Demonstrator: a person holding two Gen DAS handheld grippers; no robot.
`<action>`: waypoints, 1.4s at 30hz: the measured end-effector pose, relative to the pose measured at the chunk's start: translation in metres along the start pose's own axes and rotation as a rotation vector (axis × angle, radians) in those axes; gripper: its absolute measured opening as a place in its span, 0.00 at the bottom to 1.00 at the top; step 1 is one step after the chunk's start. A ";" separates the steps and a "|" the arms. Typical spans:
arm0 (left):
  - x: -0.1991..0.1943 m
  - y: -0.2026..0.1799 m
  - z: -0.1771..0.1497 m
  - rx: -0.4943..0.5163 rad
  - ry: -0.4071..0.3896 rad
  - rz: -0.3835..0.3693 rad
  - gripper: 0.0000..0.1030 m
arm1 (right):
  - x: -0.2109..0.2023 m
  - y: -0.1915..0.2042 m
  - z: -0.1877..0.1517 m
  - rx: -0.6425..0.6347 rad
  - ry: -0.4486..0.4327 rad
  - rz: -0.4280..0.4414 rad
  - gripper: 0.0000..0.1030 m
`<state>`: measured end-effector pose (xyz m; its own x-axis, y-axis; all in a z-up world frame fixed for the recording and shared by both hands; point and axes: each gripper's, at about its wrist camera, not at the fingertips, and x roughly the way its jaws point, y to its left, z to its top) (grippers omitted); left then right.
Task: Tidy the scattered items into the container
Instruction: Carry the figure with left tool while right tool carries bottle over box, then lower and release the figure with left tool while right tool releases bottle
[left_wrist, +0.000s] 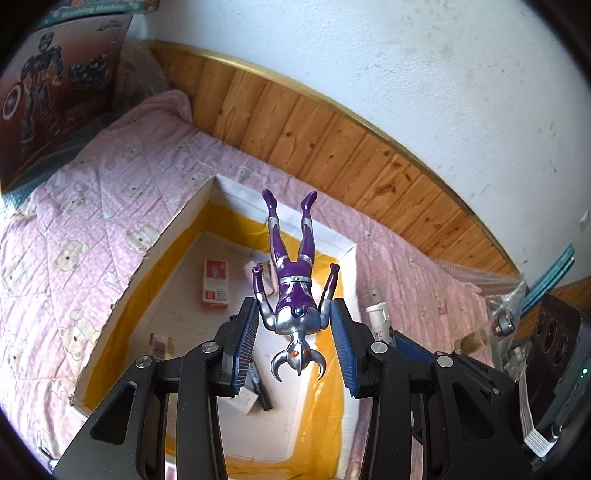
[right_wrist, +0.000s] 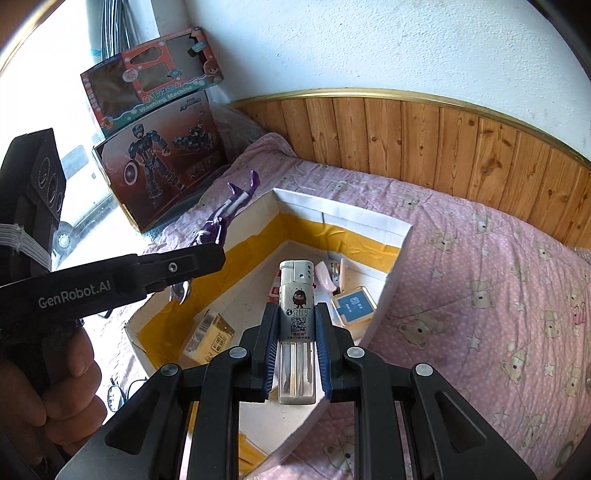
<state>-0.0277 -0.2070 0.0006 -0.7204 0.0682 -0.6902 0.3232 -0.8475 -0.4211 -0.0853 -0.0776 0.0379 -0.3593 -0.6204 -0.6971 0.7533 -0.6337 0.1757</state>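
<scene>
Hovering both loads over the white cardboard box with yellow-taped inner walls (left_wrist: 225, 186): what's left looks like a straight drop. Left gripper (left_wrist: 293, 325) clamps the purple-and-silver toy figure (left_wrist: 293, 280) at the shoulders, long axis running away along the fingers, feet far, horned head toward the camera. Right gripper (right_wrist: 295, 332), jaws narrow, pinches the silver lighter with clear tank (right_wrist: 297, 325), cap pointing away. Box floor lies directly beyond both, on the pink bear-print quilt (right_wrist: 480, 295).

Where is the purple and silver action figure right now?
The action figure is clamped at the shoulders in the left tongs, legs pointing away, above the open cardboard box on the pink bedspread.
</scene>
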 end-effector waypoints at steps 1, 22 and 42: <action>0.002 0.003 0.000 -0.001 0.008 0.006 0.40 | 0.003 0.002 0.000 -0.003 0.004 0.001 0.20; 0.068 0.056 -0.011 -0.059 0.255 0.156 0.40 | 0.062 0.022 -0.007 -0.085 0.102 -0.050 0.20; 0.084 0.064 -0.013 -0.075 0.293 0.212 0.45 | 0.074 0.016 -0.010 -0.072 0.136 -0.063 0.21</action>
<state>-0.0593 -0.2492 -0.0917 -0.4296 0.0528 -0.9015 0.4983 -0.8187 -0.2854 -0.0946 -0.1291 -0.0177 -0.3328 -0.5095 -0.7935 0.7711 -0.6314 0.0820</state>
